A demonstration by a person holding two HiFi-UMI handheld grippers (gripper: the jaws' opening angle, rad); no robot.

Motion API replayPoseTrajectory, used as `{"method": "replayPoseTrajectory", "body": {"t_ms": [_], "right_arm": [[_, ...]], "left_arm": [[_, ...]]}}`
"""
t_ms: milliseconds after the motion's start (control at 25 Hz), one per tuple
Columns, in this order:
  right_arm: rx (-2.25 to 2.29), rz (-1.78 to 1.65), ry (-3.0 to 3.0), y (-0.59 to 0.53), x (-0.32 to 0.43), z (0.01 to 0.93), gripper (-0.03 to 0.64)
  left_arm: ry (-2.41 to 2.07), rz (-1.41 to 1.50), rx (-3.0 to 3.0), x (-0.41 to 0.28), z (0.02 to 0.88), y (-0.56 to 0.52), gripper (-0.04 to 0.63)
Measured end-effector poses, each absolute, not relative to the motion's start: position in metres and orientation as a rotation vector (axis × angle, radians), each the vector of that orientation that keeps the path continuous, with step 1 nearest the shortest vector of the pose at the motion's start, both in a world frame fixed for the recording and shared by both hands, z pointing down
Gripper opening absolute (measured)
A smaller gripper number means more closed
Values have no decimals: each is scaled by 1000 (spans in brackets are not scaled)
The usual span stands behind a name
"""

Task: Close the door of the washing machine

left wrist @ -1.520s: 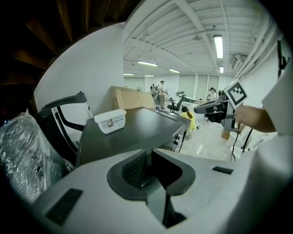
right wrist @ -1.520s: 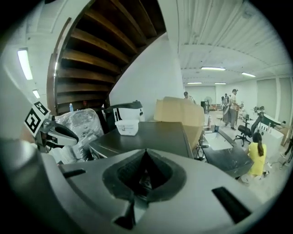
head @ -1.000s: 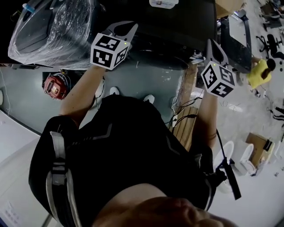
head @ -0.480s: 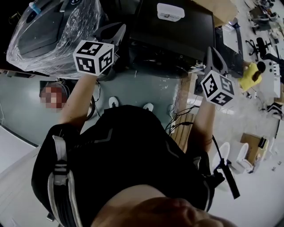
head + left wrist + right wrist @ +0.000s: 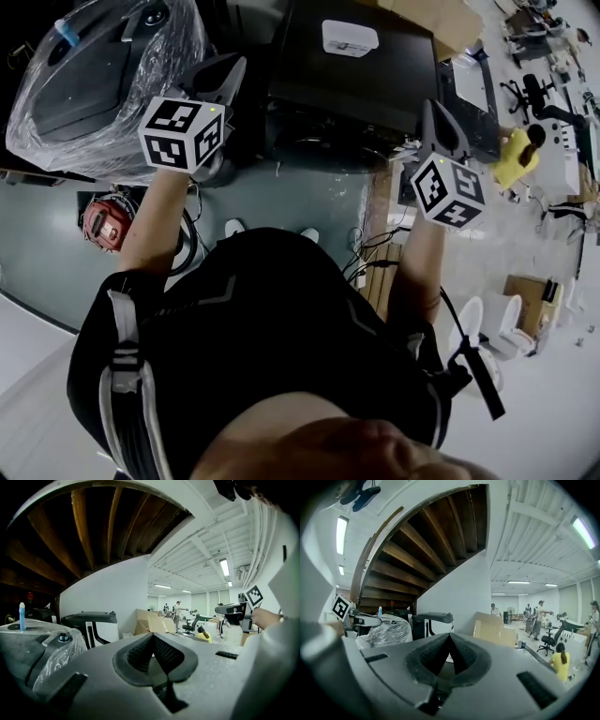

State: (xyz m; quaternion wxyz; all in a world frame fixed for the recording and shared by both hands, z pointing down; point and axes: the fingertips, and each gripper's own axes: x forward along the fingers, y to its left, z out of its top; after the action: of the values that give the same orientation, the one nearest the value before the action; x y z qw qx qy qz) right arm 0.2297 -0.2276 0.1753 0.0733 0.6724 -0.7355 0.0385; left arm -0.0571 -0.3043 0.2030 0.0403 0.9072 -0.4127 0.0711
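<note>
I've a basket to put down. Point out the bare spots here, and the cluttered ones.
Bare: the dark top around the white tub, and the grey floor between that unit's front and the person's shoes. Crowded: cables by the wooden board on the right, the red object and cords on the left.

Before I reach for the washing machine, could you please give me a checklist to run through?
1. Left gripper empty: ok, jaws together, nothing between.
2. Right gripper empty: ok, jaws together, nothing between.
3. Both grippers clear of the machine: ok, held in the air short of it.
4. Door position: cannot tell, only the machine's dark top and near edge show.
5. Box on top: ok, lying flat, away from the near edge.
6. Footing: not ok, cables lie close by.
</note>
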Motion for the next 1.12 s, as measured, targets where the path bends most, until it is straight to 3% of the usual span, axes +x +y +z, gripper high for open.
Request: {"method": "replayPoseTrajectory", "body": {"t_ms": [1120], "right_arm": [[2023,77,-2195,-237,231,168,3]], "left_arm": [[-1336,226,2790,-49,191,-307,3]]}}
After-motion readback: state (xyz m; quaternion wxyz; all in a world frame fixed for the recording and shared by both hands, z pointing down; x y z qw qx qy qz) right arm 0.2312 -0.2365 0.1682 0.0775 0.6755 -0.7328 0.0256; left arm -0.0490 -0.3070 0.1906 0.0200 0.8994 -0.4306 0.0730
